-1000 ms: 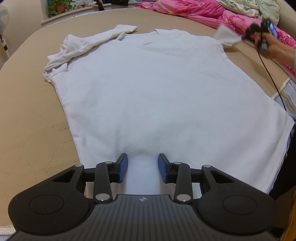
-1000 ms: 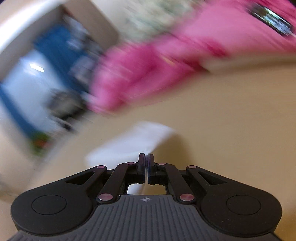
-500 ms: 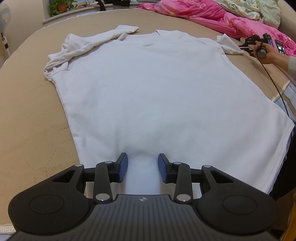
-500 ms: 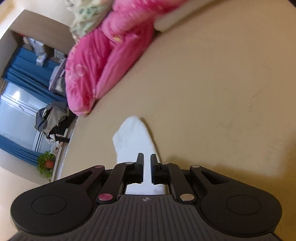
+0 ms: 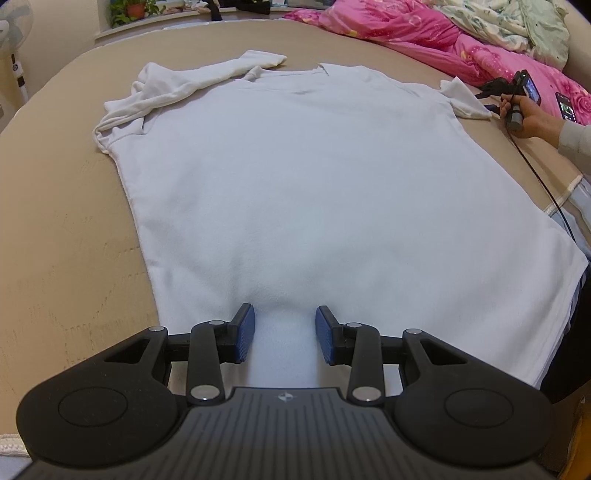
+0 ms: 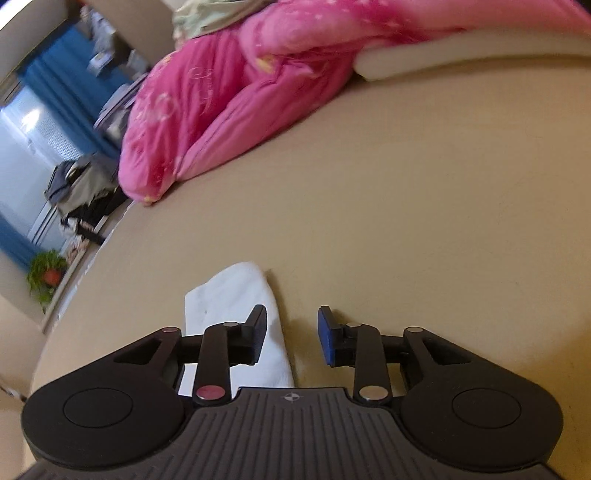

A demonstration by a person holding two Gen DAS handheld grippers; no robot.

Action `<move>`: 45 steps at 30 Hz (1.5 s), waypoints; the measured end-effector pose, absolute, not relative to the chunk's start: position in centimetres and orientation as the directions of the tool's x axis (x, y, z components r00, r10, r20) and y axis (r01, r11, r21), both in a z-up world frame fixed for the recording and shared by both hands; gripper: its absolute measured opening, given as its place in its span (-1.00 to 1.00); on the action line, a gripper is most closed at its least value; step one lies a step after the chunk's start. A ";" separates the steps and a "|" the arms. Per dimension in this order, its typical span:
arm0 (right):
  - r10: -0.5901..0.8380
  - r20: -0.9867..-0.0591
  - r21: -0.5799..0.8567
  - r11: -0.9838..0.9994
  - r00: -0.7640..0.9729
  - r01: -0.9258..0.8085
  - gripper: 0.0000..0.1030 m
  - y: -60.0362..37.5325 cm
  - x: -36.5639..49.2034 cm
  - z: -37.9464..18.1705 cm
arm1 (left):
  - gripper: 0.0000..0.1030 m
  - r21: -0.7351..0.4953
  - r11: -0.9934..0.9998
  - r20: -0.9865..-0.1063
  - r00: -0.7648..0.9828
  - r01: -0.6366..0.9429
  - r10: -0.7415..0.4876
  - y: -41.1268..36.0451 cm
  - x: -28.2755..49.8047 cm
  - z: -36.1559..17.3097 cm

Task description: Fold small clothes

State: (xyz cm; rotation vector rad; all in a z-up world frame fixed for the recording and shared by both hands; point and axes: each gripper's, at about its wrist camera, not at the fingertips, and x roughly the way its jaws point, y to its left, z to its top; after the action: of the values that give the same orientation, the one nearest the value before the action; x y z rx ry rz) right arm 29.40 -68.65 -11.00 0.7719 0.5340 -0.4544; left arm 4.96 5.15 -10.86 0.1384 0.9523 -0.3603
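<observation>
Shirt: a white T-shirt (image 5: 314, 192) lies spread flat on the tan bed (image 5: 55, 221), its hem near and its neckline far.
Left sleeve: bunched and folded in over the far-left shoulder (image 5: 177, 88).
Right sleeve: lies flat at the far right (image 5: 463, 101), just beside the right gripper (image 5: 491, 90); in the right wrist view its white end (image 6: 240, 314) sits on the bed.
Left gripper: the left gripper (image 5: 284, 334) is over the near hem, its blue-padded fingers (image 5: 246, 332) set partly apart with shirt fabric lying between them; the pads do not press it.
Right gripper: its fingers (image 6: 325, 334) are opening; the sleeve lies under the left finger and partly in the gap, nothing is clamped.
Hand: a person's hand (image 5: 532, 118) holds the right gripper's handle at the far right, a black cable (image 5: 543, 184) trailing toward the near edge.
Bedding: a pink quilt (image 5: 424, 33) is heaped along the far right of the bed.
</observation>
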 end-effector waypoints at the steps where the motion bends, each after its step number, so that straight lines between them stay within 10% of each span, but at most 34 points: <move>1: -0.187 -0.606 0.509 0.656 0.773 0.558 -0.36 -68.3 29.8 -11.0 | -0.23 -0.043 0.932 -0.817 0.524 0.361 -0.241 5.2 5.0 -10.9; 5: -0.192 -0.611 0.436 0.729 0.768 0.528 -0.42 -67.1 30.8 -10.6 | -0.23 -0.047 0.931 -0.819 0.520 0.361 -0.243 5.2 5.2 -10.9; 7: -0.128 -0.599 0.488 0.724 0.791 0.487 -0.93 -67.0 31.1 -10.8 | -0.23 -0.048 0.931 -0.819 0.519 0.362 -0.245 5.3 5.3 -10.9; 13: -0.485 -0.406 0.557 0.541 0.775 0.630 -0.97 -67.8 26.5 -7.9 | -0.22 -0.042 0.931 -0.820 0.519 0.363 -0.240 5.4 5.4 -11.0; 18: -0.558 -0.582 0.493 0.337 0.592 0.802 -0.96 -69.6 23.3 -10.6 | -0.22 -0.041 0.930 -0.821 0.519 0.364 -0.239 5.3 5.4 -11.0; 28: -0.710 -0.574 0.378 0.212 0.407 0.901 -0.83 -69.3 18.4 -4.1 | -0.16 -0.031 0.934 -0.819 0.526 0.355 -0.227 5.3 5.4 -10.4; 32: -0.607 -0.459 0.512 0.416 0.649 0.751 -0.82 -65.4 17.3 2.2 | -0.12 -0.060 0.940 -0.792 0.558 0.335 -0.249 5.3 5.7 -9.1; 35: -0.445 -0.380 0.544 0.602 0.811 0.585 -0.41 -60.5 16.4 7.2 | -0.12 -0.079 0.952 -0.739 0.623 0.297 -0.256 5.6 6.1 -7.3; 40: -0.122 -0.403 0.494 0.805 0.907 0.328 -0.21 -49.0 13.5 12.7 | -0.13 -0.071 0.971 -0.682 0.699 0.229 -0.215 6.1 8.0 -4.5; 45: 0.228 -0.482 0.533 0.843 0.846 0.076 0.02 -37.8 11.4 10.3 | -0.84 -0.009 0.980 -0.678 0.719 0.198 -0.151 4.8 12.8 -3.0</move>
State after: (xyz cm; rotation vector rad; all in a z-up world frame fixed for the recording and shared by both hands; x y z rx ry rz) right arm 11.45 -37.77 10.32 0.5704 0.5636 0.0851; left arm 12.85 4.77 -3.03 0.0662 0.7439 -0.1931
